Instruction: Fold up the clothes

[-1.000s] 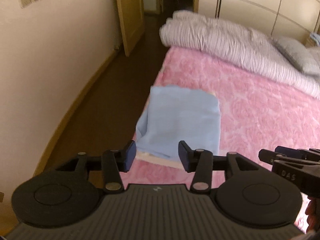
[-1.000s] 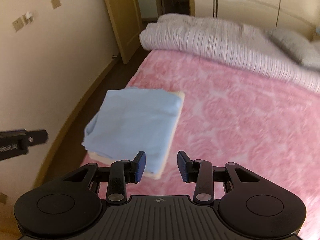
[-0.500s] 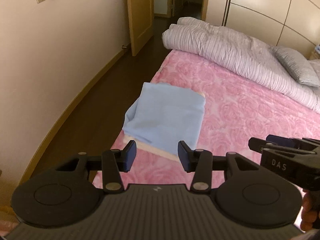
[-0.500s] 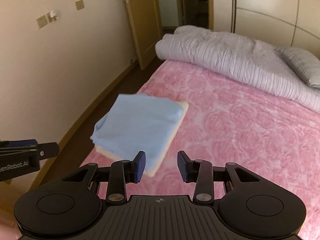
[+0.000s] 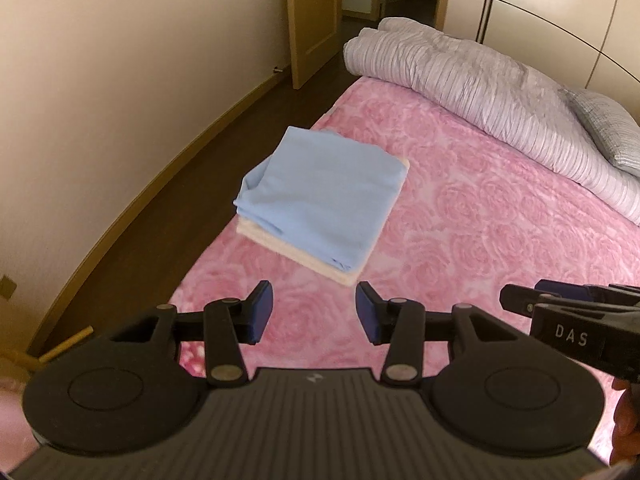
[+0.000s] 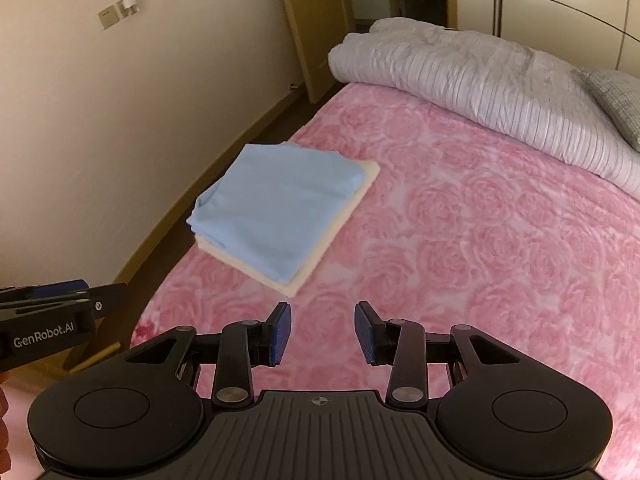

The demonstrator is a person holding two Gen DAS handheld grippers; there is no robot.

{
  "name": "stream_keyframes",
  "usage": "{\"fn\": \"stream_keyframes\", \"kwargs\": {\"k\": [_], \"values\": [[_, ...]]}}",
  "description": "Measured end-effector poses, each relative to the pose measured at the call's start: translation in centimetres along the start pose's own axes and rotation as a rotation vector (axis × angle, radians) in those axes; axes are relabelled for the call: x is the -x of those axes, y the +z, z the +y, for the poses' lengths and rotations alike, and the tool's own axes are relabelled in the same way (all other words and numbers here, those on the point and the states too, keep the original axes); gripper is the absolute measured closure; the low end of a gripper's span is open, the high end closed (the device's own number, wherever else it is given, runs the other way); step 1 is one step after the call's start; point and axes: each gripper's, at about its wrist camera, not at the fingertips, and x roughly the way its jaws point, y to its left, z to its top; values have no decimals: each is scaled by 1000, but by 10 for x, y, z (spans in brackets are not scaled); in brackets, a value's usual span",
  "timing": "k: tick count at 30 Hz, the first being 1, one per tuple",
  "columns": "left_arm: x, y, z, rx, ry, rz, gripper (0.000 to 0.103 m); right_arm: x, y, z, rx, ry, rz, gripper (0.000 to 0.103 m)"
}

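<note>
The folded cream cloth (image 5: 304,258) shows only as a thin edge under the folded light-blue cloth (image 5: 320,196). The grey checked pillow (image 6: 618,100) is cut off by the frame.

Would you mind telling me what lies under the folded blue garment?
A folded cream cloth lies under the blue garment; only its edges show, the rest is covered.

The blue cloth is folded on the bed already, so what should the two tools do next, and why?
Probably draw both away to fetch another garment. The blue cloth lies folded flat on a cream folded piece near the edge of the pink bed. The left tool and right tool are open, empty and short of the stack.
</note>
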Motion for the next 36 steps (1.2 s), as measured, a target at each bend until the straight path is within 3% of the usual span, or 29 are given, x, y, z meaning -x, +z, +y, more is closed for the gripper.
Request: {"fn": "stream_keyframes", "kwargs": {"k": [18, 36], "values": [[25, -39, -53, 114, 66, 36, 61, 20, -16, -50, 112, 63, 64, 64], [0, -32, -88, 181, 95, 71, 61, 0, 9, -96, 136, 81, 111, 64]]}}
